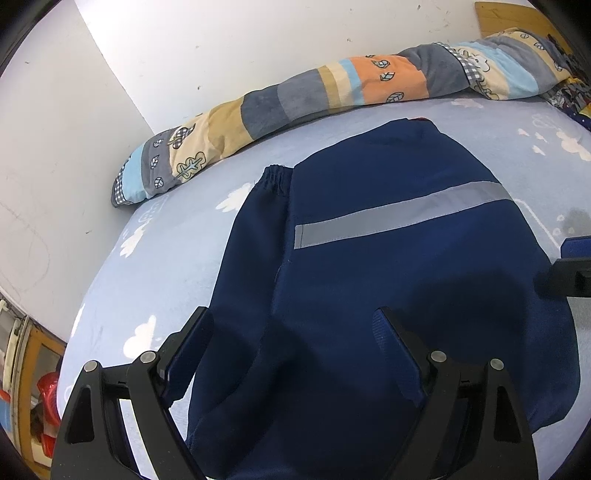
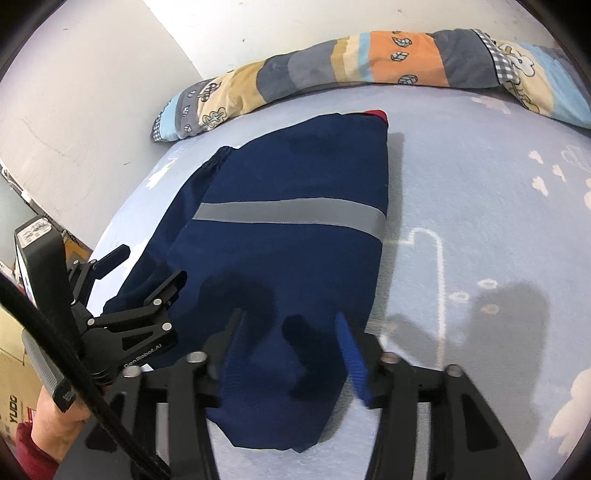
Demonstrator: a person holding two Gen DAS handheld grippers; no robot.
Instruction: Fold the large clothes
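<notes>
A navy blue garment [image 1: 369, 277] with a grey reflective stripe [image 1: 399, 214] lies partly folded on the light blue bed sheet [image 1: 166, 258]. It also shows in the right wrist view [image 2: 288, 236]. A sleeve with an elastic cuff [image 1: 275, 177] lies along its left side. My left gripper [image 1: 295, 332] is open, its fingers spread just above the garment's near left part. My right gripper [image 2: 291, 328] is open over the garment's near edge, one finger on each side of it. The left gripper also appears in the right wrist view [image 2: 147, 280].
A rolled patchwork quilt [image 1: 332, 92] lies along the far side of the bed against the white wall [image 1: 221, 37]. A wooden headboard [image 1: 517, 18] is at the far right. Cardboard boxes [image 2: 14, 387] and red items [image 1: 48, 398] sit beside the bed at the left.
</notes>
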